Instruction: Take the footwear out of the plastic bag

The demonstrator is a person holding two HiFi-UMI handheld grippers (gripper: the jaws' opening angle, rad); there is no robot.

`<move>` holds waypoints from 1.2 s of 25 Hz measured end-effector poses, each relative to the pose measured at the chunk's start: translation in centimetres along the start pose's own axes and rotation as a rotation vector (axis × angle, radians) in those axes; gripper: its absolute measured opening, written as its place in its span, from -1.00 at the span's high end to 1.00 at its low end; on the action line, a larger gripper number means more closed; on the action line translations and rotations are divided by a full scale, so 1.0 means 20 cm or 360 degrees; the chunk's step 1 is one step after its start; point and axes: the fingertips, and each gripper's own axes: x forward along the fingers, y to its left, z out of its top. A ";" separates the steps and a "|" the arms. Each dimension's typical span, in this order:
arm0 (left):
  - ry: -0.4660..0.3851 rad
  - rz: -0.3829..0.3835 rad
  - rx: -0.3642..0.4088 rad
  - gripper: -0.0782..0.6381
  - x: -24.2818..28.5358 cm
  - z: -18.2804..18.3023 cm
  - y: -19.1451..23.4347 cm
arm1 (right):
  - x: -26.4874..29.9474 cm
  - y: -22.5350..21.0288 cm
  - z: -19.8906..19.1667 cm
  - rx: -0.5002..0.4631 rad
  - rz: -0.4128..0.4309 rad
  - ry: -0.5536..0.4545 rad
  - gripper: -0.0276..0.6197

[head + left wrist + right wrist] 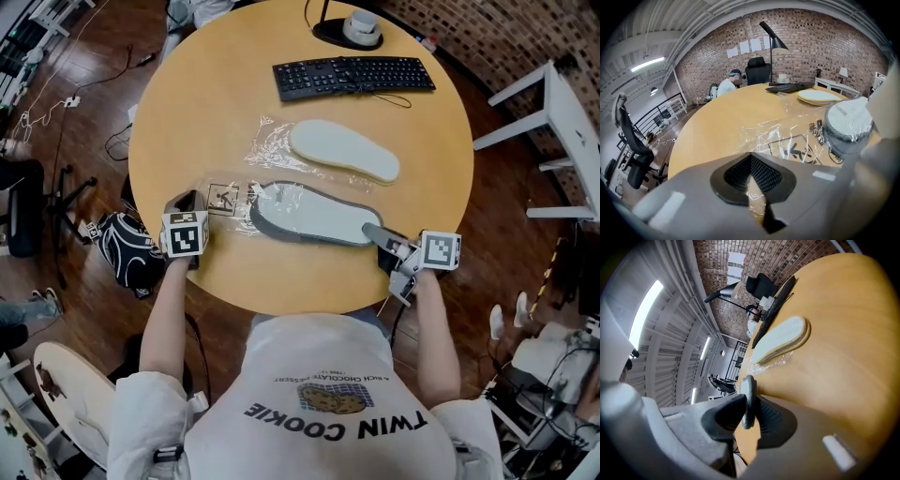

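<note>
A grey-rimmed slipper [314, 216] lies near the table's front edge, its left part inside a clear plastic bag [246, 200]. My right gripper [378, 234] is shut on the slipper's right end; its grey rim [749, 399] shows edge-on between the pads. My left gripper [190, 208] is shut on the bag's left edge, with crinkled film [757, 197] pinched between its jaws. From there the bag [787, 140] stretches across to the grey slipper [846, 124]. A second, cream slipper [343, 150] lies bare farther back, with loose clear plastic [272, 141] at its left end.
On the round wooden table [187, 112], a black keyboard [354, 75] and a lamp base [349, 33] stand at the far side. A white table [562, 122] stands to the right. A black bag [127, 248] lies on the floor at the left.
</note>
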 end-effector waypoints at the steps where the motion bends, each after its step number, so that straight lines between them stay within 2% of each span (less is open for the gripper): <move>1: 0.0001 0.0007 -0.0001 0.77 0.00 0.00 0.00 | -0.02 -0.01 0.00 0.0007 -0.0002 -0.0002 0.69; 10: 0.0024 0.0061 0.0010 0.77 -0.01 0.01 -0.01 | -0.25 -0.10 0.01 0.0082 -0.0035 -0.0038 0.70; 18: 0.0045 0.0116 -0.0017 0.77 -0.01 0.01 0.00 | -0.47 -0.14 0.02 0.0169 0.0018 -0.0126 0.70; 30: 0.0061 0.0163 -0.0025 0.77 0.02 -0.01 0.01 | -0.64 -0.13 0.03 0.0217 0.0137 -0.0203 0.70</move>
